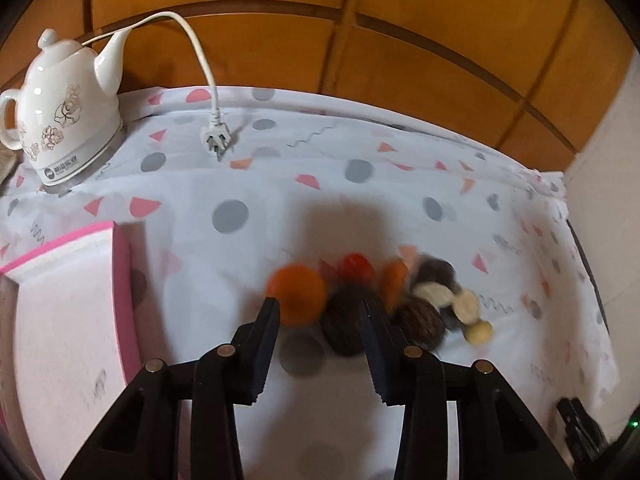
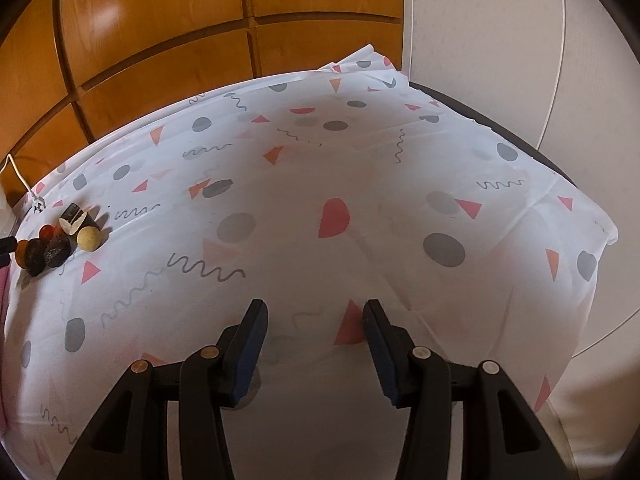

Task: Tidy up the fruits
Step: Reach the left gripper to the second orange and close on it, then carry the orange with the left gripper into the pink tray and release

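The left hand-held gripper [image 1: 318, 308] hangs with its ribbed black jaws spread wide and nothing between them, just above a blurred cluster of fruits on the tabletop [image 1: 224, 264], which is draped in thin white cloth printed with grey dots and pink triangles. A smooth round orange [image 1: 297, 294] lies by the left jaw, touching a dark, rough-skinned ball [image 1: 345, 326]. A small pale round fruit [image 1: 478, 333] sits at the cluster's right end. A pink-rimmed white box [image 1: 68, 312] stands to the left, near a glossy white ceramic kettle [image 1: 64, 108]. The right hand-held gripper [image 2: 316, 312] is likewise wide open and empty over bare cloth, well apart from the fruits.
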{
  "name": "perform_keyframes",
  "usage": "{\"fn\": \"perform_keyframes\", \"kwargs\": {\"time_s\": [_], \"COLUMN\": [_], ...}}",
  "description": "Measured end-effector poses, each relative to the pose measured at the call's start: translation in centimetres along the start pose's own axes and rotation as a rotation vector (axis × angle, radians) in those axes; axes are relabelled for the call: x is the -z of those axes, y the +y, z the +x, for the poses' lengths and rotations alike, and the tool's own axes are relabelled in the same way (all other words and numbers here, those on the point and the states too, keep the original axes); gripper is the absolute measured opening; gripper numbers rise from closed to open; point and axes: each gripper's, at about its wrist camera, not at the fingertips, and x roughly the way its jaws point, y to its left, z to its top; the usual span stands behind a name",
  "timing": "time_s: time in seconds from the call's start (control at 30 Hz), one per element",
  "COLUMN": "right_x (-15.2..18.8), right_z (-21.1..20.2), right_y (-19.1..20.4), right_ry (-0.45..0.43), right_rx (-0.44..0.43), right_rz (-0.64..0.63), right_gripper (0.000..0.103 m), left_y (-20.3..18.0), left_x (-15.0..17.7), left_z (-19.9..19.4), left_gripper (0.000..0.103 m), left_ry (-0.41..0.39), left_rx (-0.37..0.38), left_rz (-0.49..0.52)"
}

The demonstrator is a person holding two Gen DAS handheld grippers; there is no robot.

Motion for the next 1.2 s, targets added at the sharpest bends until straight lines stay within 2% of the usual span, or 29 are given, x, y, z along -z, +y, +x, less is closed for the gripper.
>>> {"fn": "perform_keyframes", "kwargs": {"time_s": [0.13,0.3,0.43,0.6,0.73,0.83,0.93,1.03,1.1,1.2], "right_x": [-0.1,-0.2,-0.2,-0.2,-0.2,-0.3,-0.3,-0.3,-0.3,-0.3], "right_z": [0.1,0.1,0.1,0.1,0.2,0.2,0.3,0.3,0.2,0.0], "right_y": [0.1,0.2,0.2,0.2,0.2,0.2,0.2,0.3,0.4,0.8], "right_ry": [0.007,0.013,0.016,0.016,0.016,0.014,0.009,0.005,0.005,-0.002], "right_rx": [0.0,0.005,0.009,0.017,0.018,0.02,0.019,0.017,0.011,0.006], "right_rz": [-0.006,-0.009,-0.012,-0.015,-0.015,-0.014,-0.01,-0.011,-0.011,-0.019], "right_gripper": [0.053,0.053,0.053,0.053,0.053,0.053,0.053,0.053,0.053,0.053], "left_y": [0.9,1.5,1.3,2.2,2.9,4.1,6.2,9.0,10.9,13.1], "left_x": [-0.6,-0.7,-0.6,0.1,0.9,1.5,2.5,4.1,5.4,7.1], "left_z": [1.5,2.2,2.2,1.0,-1.6,-4.4,-7.2,-9.0,-9.8,-10.2], "left_gripper": [0.042,0.036,0.034,0.034,0.034,0.034,0.034,0.034,0.034,0.034], "left_ry": [0.014,0.018,-0.001,-0.018,-0.063,-0.116,-0.17,-0.182,-0.171,-0.157], "left_rx": [-0.006,0.014,0.019,0.048,0.043,0.006,-0.069,-0.144,-0.214,-0.279], "left_rz": [-0.027,-0.051,-0.019,-0.067,-0.058,-0.07,-0.115,-0.197,-0.246,-0.302]}}
